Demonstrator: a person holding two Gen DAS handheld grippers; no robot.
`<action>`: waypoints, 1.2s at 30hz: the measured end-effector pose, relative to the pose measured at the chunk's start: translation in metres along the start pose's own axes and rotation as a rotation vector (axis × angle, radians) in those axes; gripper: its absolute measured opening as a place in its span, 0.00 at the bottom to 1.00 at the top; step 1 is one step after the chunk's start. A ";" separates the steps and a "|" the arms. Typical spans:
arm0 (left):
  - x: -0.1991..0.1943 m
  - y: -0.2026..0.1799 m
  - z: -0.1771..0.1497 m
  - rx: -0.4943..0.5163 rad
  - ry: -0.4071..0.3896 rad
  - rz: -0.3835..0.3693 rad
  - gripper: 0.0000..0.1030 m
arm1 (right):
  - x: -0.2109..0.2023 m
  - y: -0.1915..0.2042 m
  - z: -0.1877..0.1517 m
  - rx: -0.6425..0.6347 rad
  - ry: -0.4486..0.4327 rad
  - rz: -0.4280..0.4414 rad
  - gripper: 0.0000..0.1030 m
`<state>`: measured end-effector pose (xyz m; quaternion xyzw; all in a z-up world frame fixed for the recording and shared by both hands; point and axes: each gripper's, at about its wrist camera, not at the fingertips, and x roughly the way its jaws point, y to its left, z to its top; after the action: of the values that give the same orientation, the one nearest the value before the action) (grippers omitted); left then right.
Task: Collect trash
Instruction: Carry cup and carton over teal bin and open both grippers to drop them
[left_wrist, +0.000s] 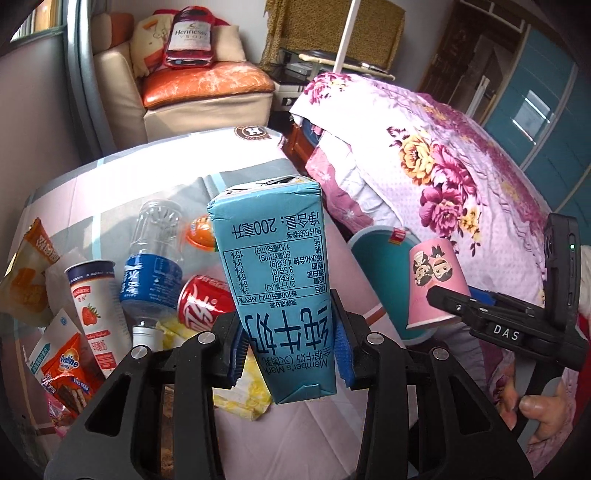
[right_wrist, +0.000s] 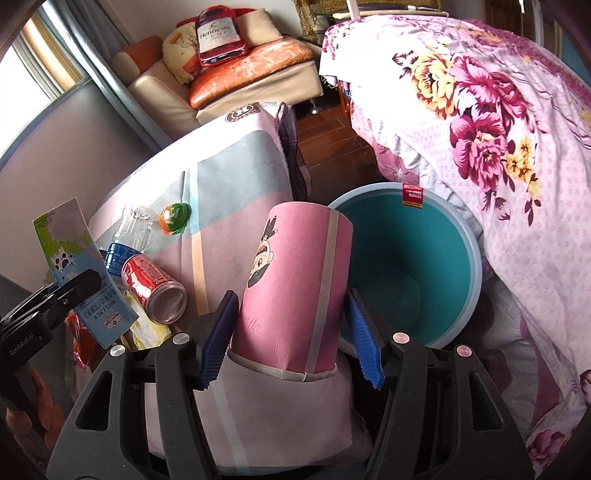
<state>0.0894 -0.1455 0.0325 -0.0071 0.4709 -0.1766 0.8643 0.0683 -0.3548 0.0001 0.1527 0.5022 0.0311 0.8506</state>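
Milk carton (left_wrist: 280, 288) clamped in left gripper (left_wrist: 291, 354), pink paper cup (right_wrist: 295, 291) pinched in right gripper (right_wrist: 291, 339), both raised beside teal bin (right_wrist: 424, 258), seemingly ready for dropping; remaining litter left of bin.

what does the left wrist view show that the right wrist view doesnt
Only the left wrist view shows the strawberry yogurt cup, the Ovaltine packet and the milk carton's nutrition panel. Only the right wrist view shows the open inside of the teal bin and the carton's whole-milk face. Both show the milk carton in the left gripper, the pink paper cup in the right gripper, the cola can and the water bottle.
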 end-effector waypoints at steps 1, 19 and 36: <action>0.008 -0.013 0.003 0.021 0.008 -0.026 0.39 | -0.004 -0.010 0.003 0.013 -0.010 -0.018 0.55; 0.153 -0.131 0.013 0.183 0.214 -0.134 0.43 | 0.011 -0.118 0.017 0.154 0.024 -0.148 0.55; 0.136 -0.106 0.012 0.133 0.181 -0.091 0.81 | 0.038 -0.109 0.014 0.138 0.113 -0.119 0.64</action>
<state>0.1347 -0.2890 -0.0529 0.0448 0.5334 -0.2462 0.8080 0.0882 -0.4539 -0.0575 0.1789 0.5584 -0.0459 0.8088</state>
